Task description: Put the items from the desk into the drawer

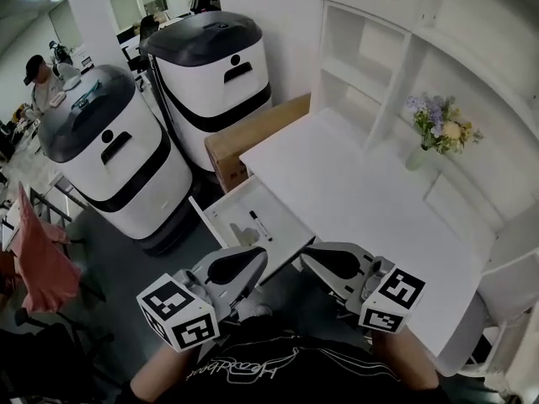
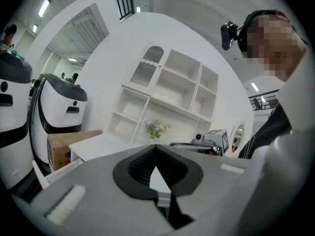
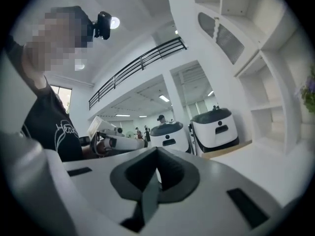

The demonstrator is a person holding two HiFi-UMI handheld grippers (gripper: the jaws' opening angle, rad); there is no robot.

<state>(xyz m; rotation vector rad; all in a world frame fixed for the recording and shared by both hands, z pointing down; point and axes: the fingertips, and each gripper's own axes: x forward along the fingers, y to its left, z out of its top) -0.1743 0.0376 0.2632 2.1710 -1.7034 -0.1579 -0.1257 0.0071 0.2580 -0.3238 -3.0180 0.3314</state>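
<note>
**Marker in the drawer, both claws raised and empty**

Closest to the person's chest, the left claw [image 1: 255,257] and the right claw [image 1: 311,258] are held up side by side, tips pointing away from the body. Each claw's own view shows its jaws together with nothing between them, so both are empty.

Just beyond the tips lies the open drawer [image 1: 229,211], pulled out from the table [image 1: 354,188]. A black marker pen [image 1: 260,225] lies flat on the drawer floor, touching neither wall. Its long axis runs roughly parallel to the table's front edge, across the direction in which the drawer slides. I cannot tell which end carries the cap.

The table top looks bare apart from a vase of flowers [image 1: 435,130] standing at the back, against the white shelf unit [image 1: 370,66]. The loading therefore seems finished, unless the vase counts as an item.

If the drawer is to be closed next, one closed claw is best set squarely against the front panel. The push should be slow and straight along the runners. A marker lying crosswise like this would probably roll with a sharp shove.

Farther left are a cardboard box [image 1: 253,133] and two white machines with dark lids [image 1: 126,154].
</note>
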